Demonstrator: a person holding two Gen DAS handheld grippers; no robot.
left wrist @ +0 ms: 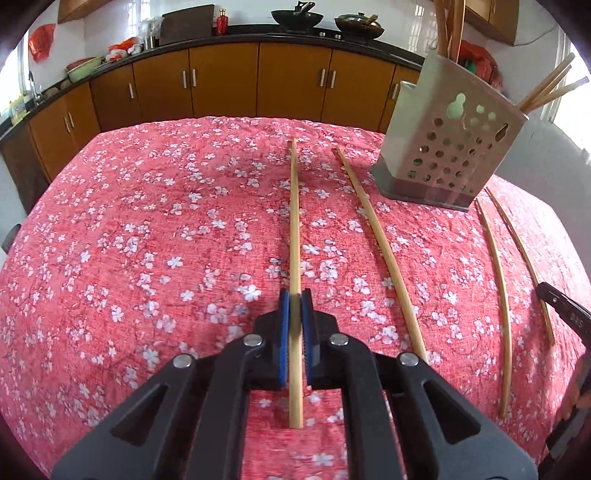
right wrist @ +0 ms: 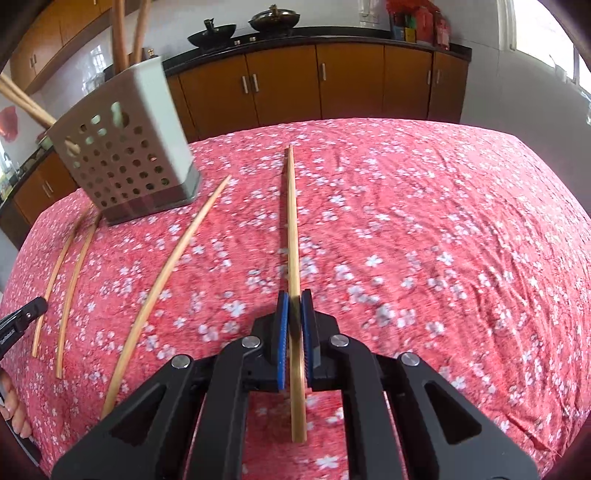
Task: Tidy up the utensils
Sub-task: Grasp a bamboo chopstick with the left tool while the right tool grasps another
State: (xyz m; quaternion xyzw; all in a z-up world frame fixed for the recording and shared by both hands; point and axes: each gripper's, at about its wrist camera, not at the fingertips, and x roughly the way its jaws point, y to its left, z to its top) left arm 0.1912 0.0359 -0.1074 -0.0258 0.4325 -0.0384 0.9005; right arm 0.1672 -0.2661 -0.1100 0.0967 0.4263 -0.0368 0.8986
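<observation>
My left gripper point(left wrist: 294, 295) is shut on a bamboo chopstick point(left wrist: 294, 221) that points straight ahead over the red floral tablecloth. My right gripper point(right wrist: 294, 297) is shut on another chopstick point(right wrist: 291, 221), also pointing ahead. A perforated grey utensil holder point(left wrist: 450, 147) stands to the left gripper's front right; in the right wrist view the holder point(right wrist: 125, 155) stands at the front left. It holds several chopsticks and wooden utensils. Loose chopsticks lie on the cloth: one point(left wrist: 380, 243) beside the left gripper's chopstick, two more point(left wrist: 498, 280) further right. The right gripper's tip point(left wrist: 561, 302) shows at the right edge.
The table point(left wrist: 147, 221) is covered by the red flowered cloth. Behind it runs a counter with orange cabinets point(left wrist: 221, 85), woks point(left wrist: 295, 16) and bottles. The left gripper's tip point(right wrist: 22, 314) and a hand show at the right wrist view's left edge.
</observation>
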